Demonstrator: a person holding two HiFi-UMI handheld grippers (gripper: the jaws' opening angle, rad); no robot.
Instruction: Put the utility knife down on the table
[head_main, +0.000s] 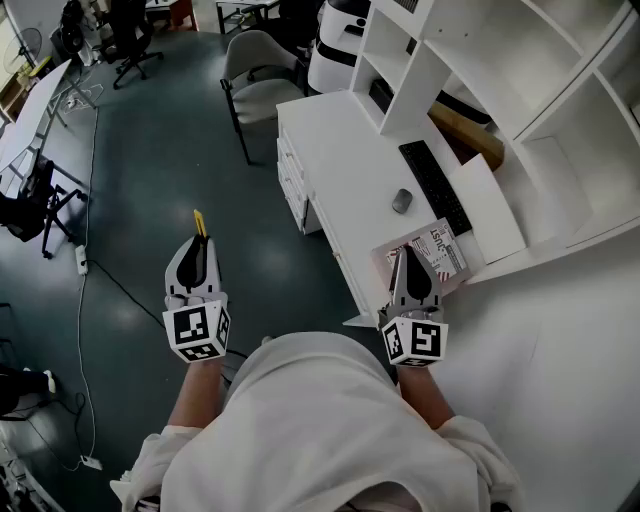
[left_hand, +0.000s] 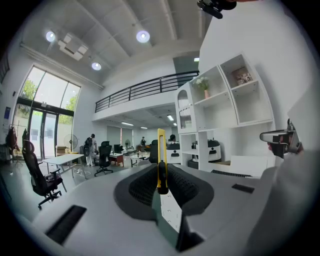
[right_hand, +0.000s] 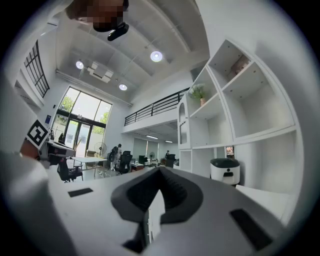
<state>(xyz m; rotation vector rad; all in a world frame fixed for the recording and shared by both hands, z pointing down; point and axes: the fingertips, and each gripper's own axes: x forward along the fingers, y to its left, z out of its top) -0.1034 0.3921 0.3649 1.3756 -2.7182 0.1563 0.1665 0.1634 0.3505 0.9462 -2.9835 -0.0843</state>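
The yellow utility knife (head_main: 200, 222) sticks out forward past the tips of my left gripper (head_main: 199, 243), which is shut on it over the dark floor, to the left of the white table (head_main: 340, 150). In the left gripper view the knife (left_hand: 161, 150) stands upright, pinched between the black pads of the left gripper (left_hand: 161, 174). My right gripper (head_main: 409, 257) hovers at the table's near edge, above a printed booklet (head_main: 445, 248). In the right gripper view the right gripper (right_hand: 159, 172) has its jaws together with nothing in them.
On the table lie a black keyboard (head_main: 435, 185) and a grey mouse (head_main: 402, 200). A white shelf unit (head_main: 520, 90) rises behind and to the right. A grey chair (head_main: 255, 80) stands beyond the table's far end. A power strip (head_main: 82, 260) and its cable lie on the floor at left.
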